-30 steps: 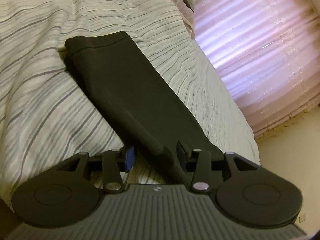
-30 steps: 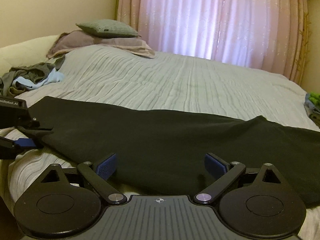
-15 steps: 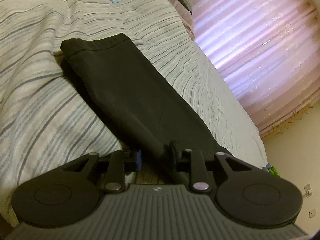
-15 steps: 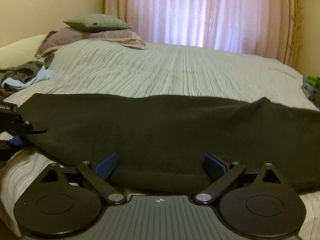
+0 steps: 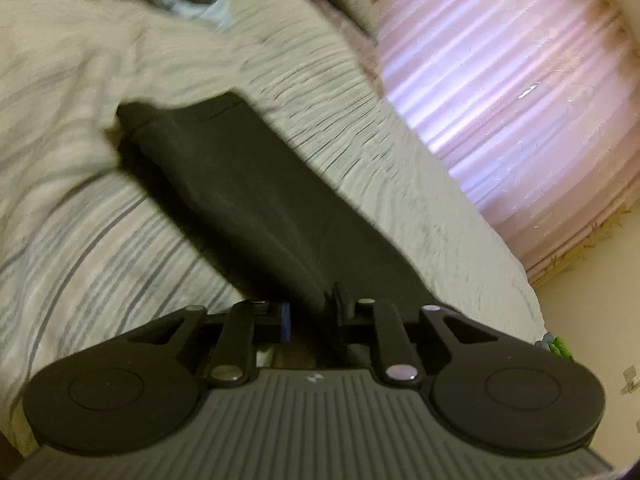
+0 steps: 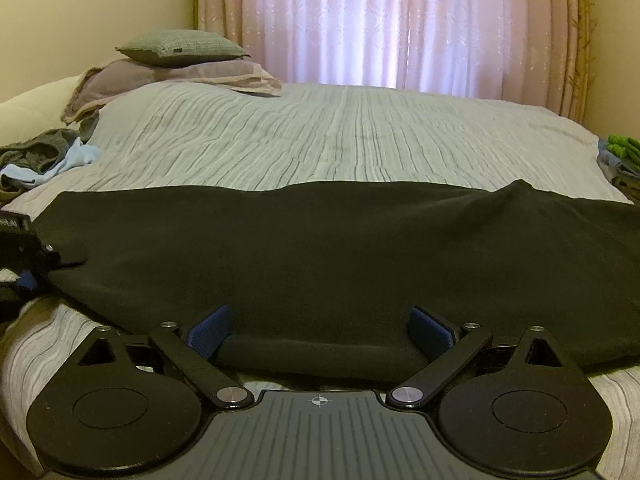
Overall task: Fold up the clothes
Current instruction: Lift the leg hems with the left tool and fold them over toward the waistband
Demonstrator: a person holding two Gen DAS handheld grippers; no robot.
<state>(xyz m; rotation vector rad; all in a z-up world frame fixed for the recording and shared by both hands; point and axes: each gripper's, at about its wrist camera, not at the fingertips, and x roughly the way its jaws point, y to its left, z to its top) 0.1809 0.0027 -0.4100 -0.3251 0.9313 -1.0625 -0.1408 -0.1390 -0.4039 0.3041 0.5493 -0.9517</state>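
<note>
A long black garment (image 6: 320,260) lies stretched across the striped bed (image 6: 340,136); in the left wrist view it (image 5: 248,200) runs away from me to its hemmed far end. My left gripper (image 5: 310,316) is shut on the black garment's near end and also shows at the left edge of the right wrist view (image 6: 24,256). My right gripper (image 6: 320,330) is open wide, its blue pads (image 6: 210,330) at the garment's near edge, fabric between them but not clamped.
A pile of grey and light blue clothes (image 6: 44,160) lies at the bed's left. Two pillows (image 6: 180,60) sit at the head. Pink curtains (image 6: 400,20) hang behind. Green and grey items (image 6: 622,156) lie at the bed's right edge.
The left gripper's jaws have closed further onto the garment's end and the view tilted, now blurred. The right gripper moved closer to the garment's near edge and stayed open.
</note>
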